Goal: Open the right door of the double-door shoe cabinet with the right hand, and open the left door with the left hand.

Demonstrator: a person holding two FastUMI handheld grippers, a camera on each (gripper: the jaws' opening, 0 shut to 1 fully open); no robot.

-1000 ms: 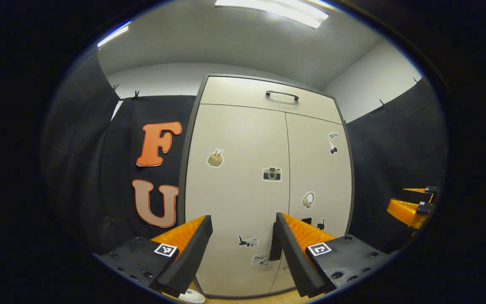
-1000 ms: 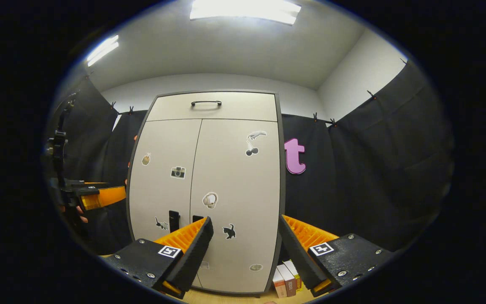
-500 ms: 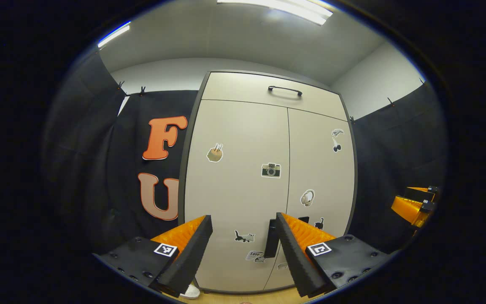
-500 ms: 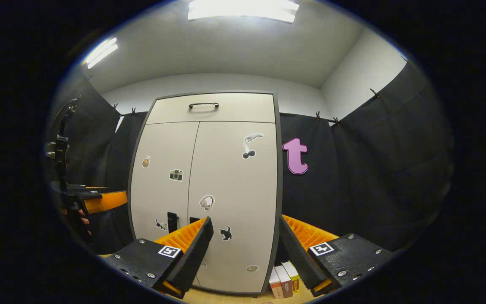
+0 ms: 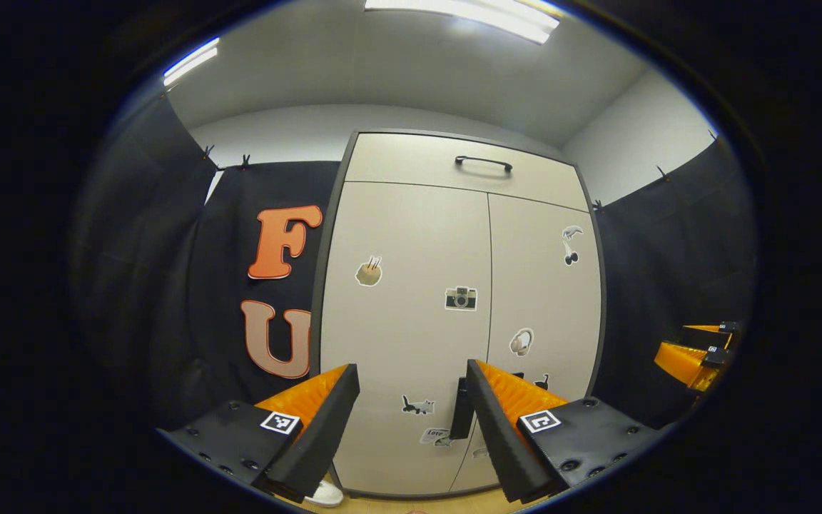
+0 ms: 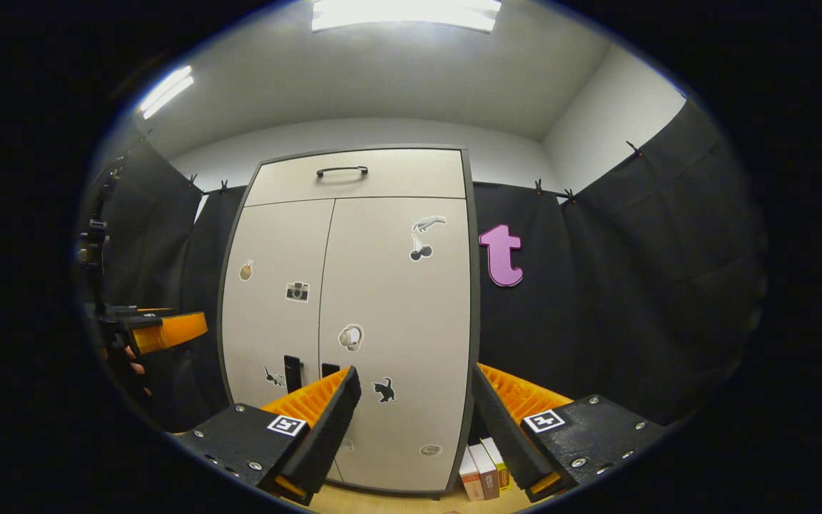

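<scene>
The beige double-door shoe cabinet stands ahead with both doors closed. In the left gripper view, the left door (image 5: 404,321) and right door (image 5: 543,300) meet at a seam with two dark handles low down. The left door's handle (image 5: 462,417) is partly behind my finger. My left gripper (image 5: 411,400) is open, short of the cabinet. In the right gripper view, the right door's handle (image 6: 330,370) sits just above the near finger of my open right gripper (image 6: 414,400). The left door's handle (image 6: 292,373) is beside it. The left gripper (image 6: 186,323) shows at the left edge.
A drawer with a black handle (image 5: 483,163) tops the cabinet. Black cloth walls flank it on both sides. Small boxes (image 6: 482,471) stand on the wooden floor at the cabinet's right foot. A white shoe (image 5: 325,494) lies at its left foot. The right gripper (image 5: 671,344) shows far right.
Both hands have shifted only slightly, so the cabinet sits a little differently in each view. Doors stay closed and both grippers stay open.
</scene>
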